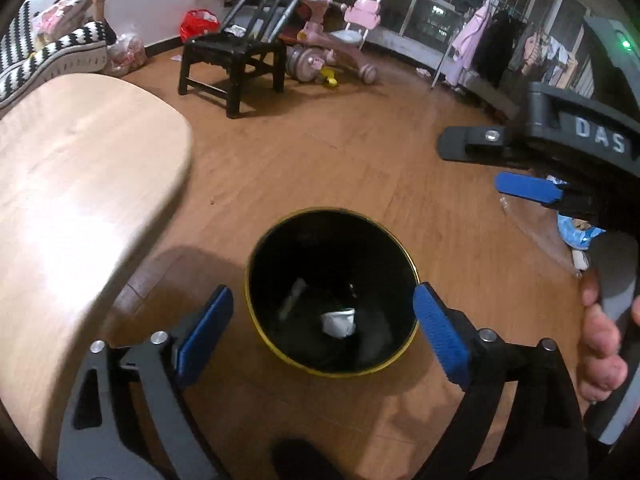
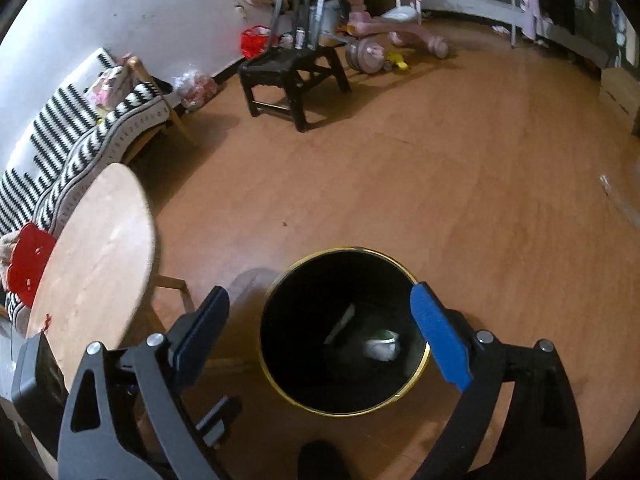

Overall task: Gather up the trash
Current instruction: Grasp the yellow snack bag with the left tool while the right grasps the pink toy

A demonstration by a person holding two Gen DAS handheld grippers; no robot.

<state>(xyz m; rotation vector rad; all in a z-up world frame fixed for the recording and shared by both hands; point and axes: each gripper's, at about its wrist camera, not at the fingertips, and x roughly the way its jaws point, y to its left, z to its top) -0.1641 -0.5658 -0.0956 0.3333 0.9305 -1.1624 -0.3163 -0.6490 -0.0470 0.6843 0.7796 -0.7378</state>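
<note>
A black trash bin with a gold rim (image 1: pixel 256 320) stands on the wooden floor, holding a crumpled white paper (image 1: pixel 339 323) and a pale strip. My left gripper (image 1: pixel 322 328) is open and empty above the bin. My right gripper (image 2: pixel 320 332) is also open and empty above the same bin (image 2: pixel 416 376), where the white paper (image 2: pixel 382 349) shows again. In the left wrist view the right gripper's body (image 1: pixel 580 136) is at the right edge, with a blue and white wrapper (image 1: pixel 576 236) and clear plastic just below it.
A round wooden table (image 1: pixel 80 200) is at the left, also in the right wrist view (image 2: pixel 96 260). A black chair (image 1: pixel 236 60), pink ride-on toys (image 1: pixel 332 52), a striped sofa (image 2: pixel 60 148) and a clothes rack (image 1: pixel 492 44) stand further back.
</note>
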